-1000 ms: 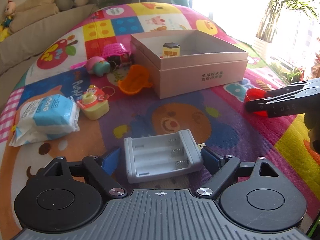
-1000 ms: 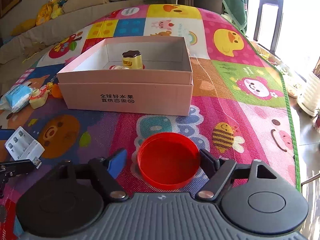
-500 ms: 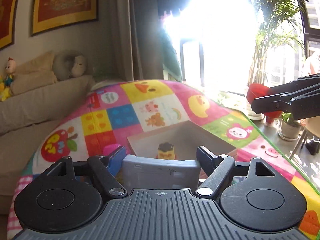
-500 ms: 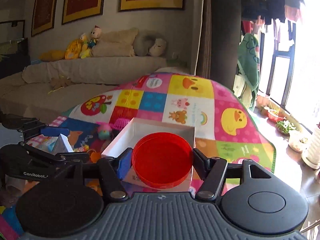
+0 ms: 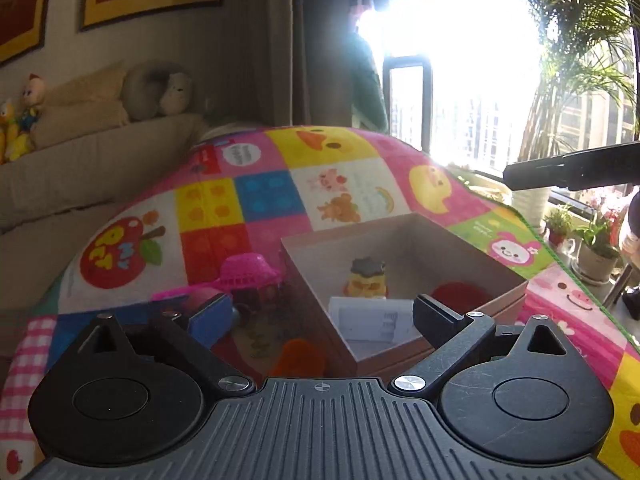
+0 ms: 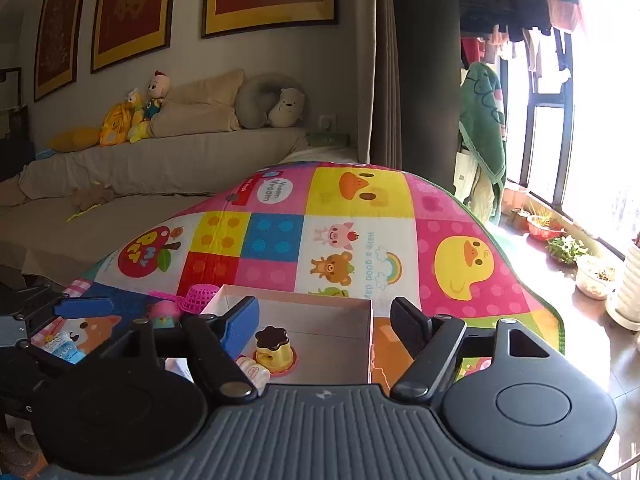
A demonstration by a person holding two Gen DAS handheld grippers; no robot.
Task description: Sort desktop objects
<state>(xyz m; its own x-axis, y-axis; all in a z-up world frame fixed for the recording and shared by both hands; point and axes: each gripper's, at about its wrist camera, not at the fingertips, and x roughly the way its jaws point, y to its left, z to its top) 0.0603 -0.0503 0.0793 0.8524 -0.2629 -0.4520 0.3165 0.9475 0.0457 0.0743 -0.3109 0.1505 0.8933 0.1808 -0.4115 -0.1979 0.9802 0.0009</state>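
Left wrist view: the grey battery holder (image 5: 370, 322) and red lid (image 5: 460, 294) lie inside the cardboard box (image 5: 400, 228), beside the yellow pudding toy (image 5: 366, 280), apparently sorted there. Above the box, the left gripper (image 5: 320, 316) and right gripper (image 6: 324, 318) are both opening with nothing between their jaws.

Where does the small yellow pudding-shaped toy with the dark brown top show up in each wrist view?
Left wrist view: the small yellow pudding-shaped toy with the dark brown top stands inside the open pink cardboard box, right of centre, above the gap between the left tongs.
Right wrist view: the same toy is low and left of centre, between the right tongs.
Shared landmark: the box.
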